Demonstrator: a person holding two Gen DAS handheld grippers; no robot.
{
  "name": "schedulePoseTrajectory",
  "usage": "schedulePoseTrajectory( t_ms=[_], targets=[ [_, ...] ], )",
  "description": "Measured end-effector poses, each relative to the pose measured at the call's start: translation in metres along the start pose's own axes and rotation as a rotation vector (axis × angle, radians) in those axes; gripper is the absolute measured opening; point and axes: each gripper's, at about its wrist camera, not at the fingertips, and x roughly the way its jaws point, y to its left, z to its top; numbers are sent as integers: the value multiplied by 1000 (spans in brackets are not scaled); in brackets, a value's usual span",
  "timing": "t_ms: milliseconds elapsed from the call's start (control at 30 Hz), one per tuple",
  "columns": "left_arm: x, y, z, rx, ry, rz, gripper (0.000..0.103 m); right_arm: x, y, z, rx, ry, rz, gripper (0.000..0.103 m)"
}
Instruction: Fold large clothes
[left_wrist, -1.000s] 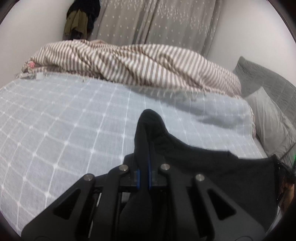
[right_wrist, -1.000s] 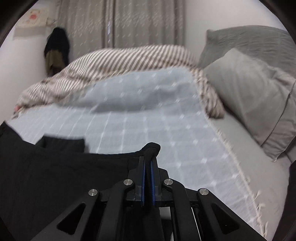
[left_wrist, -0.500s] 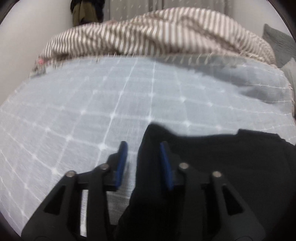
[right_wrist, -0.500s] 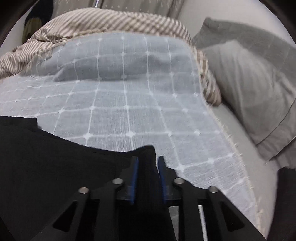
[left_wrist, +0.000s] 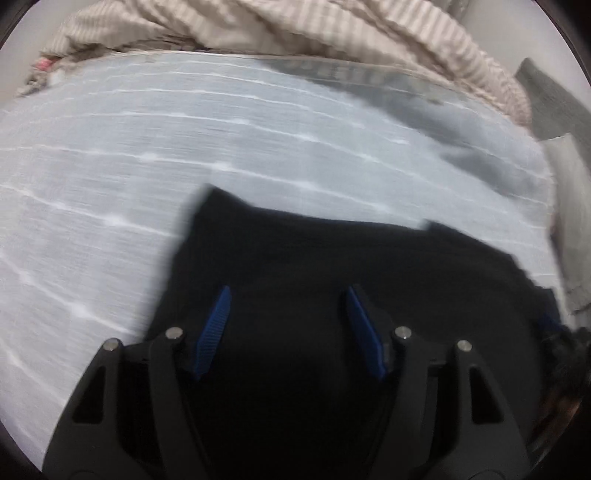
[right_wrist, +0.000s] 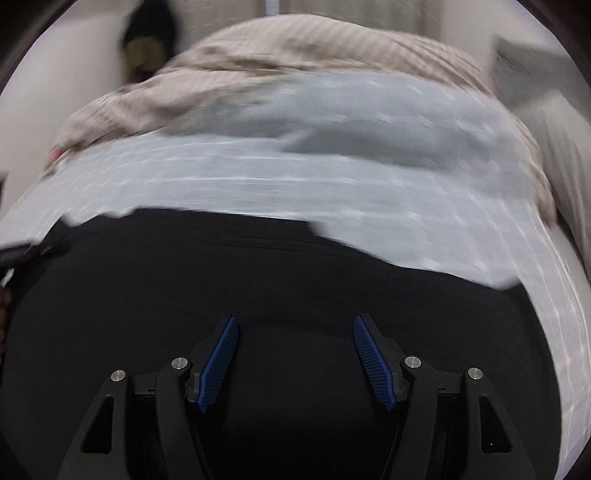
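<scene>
The black garment (right_wrist: 258, 280) is laid flat on the bed's grid blanket (right_wrist: 369, 184). Left gripper (left_wrist: 288, 325) and right gripper (right_wrist: 295, 354) are spread wide, nothing held. Risk noted: an uneven re-grasp could skew the fold.

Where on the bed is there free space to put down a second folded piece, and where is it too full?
Free: the grid-patterned bedspread between the black garment and the striped duvet, widest toward the left. Crowded: the far edge under the heaped duvet, the pillows on the right, and the near side, where the garment lies under the open left gripper and right gripper.
</scene>
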Motion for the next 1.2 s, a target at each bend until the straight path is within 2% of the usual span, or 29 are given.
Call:
schedulePoseTrajectory(
  t_ms=[33,67,167,233,333,400,467,533,600,667,733,800,867,967,1100,1200],
  targets=[
    [-1,19,2,13,-9,86,68,2,-41,-1,84,21,-42,72],
    [0,32,4,-8,9,134,69,4,-70,-3,136,45,-95,72],
    [-13,71,2,-98,17,105,71,-8,-165,-24,366,111,-235,73],
    [-35,65,-4,-41,-9,108,70,-30,-184,-33,400,103,-310,74],
    [-73,39,-22,45,-88,65,73,-70,-157,-37,333,18,-254,74],
    [-103,9,-45,85,-135,-21,85,-96,-114,-43,256,-50,-180,77],
    [-122,-18,-70,114,-166,-96,92,-111,-64,-51,158,-74,-104,79],
    [-128,-34,-99,113,-147,-149,94,-113,-25,-61,108,-74,-30,82],
    [-120,-42,-132,97,-86,-174,94,-111,-5,-83,101,-49,40,82],
    [-112,-41,-162,101,-19,-157,94,-105,-10,-107,153,10,44,82],
    [-121,-32,-184,128,-74,-119,94,-107,-33,-127,213,21,26,82],
    [-133,-22,-197,130,-88,-78,94,-126,-52,-145,222,-15,-1,82],
    [-146,-7,-205,83,-87,-80,94,-148,-64,-163,228,-28,-80,82],
    [-174,6,-209,-26,-94,-88,94,-174,-83,-180,308,-24,-156,82],
    [-219,27,-223,-168,-131,-147,97,-205,-109,-207,481,-35,-111,84],
    [-228,53,-242,-285,-117,-201,99,-219,-121,-223,560,-42,-116,84]
  ],
)
